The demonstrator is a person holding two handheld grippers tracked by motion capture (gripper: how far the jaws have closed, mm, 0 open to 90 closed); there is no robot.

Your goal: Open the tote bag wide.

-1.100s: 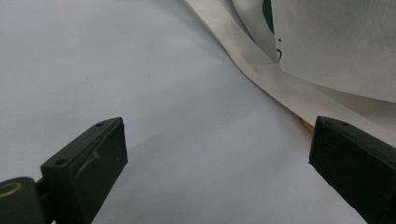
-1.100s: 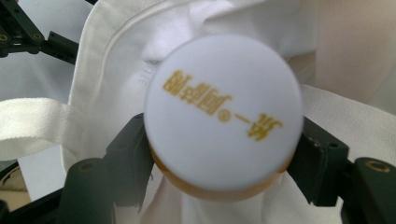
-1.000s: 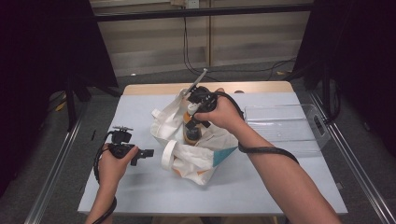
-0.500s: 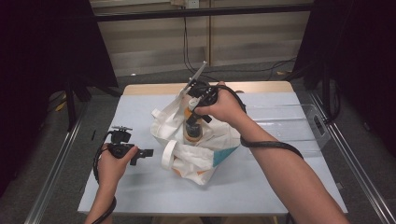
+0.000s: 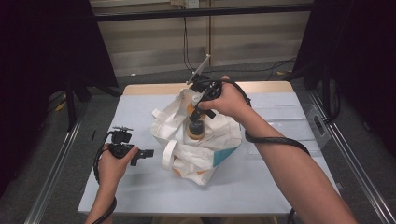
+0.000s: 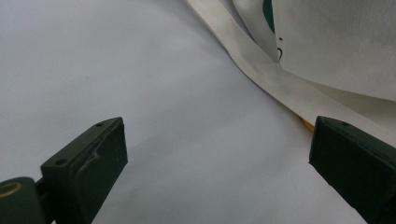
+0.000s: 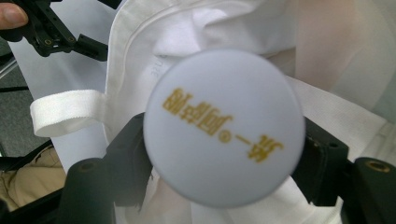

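Note:
A white tote bag [image 5: 205,144] lies crumpled in the middle of the table [image 5: 140,107]. My right gripper [image 5: 198,116] points down over the bag's opening, shut on a bottle [image 5: 195,128] of orange drink. In the right gripper view the black jaws press both sides of the bottle's white cap [image 7: 224,128], which bears gold writing, with the bag [image 7: 187,28] underneath. My left gripper [image 5: 144,153] rests low at the bag's left, open and holding nothing. The left gripper view has its jaws wide apart over the table [image 6: 116,70], with the bag's strap [image 6: 280,84] just ahead.
A clear plastic bin [image 5: 299,121] stands at the table's right side. A white strap loop [image 5: 168,154] sticks out of the bag toward my left gripper. Metal rails run along both sides of the table, and cables hang at the back.
The right hand has shifted slightly toward the far side and lifted the bottle a little over the bag. The left gripper has stayed where it was.

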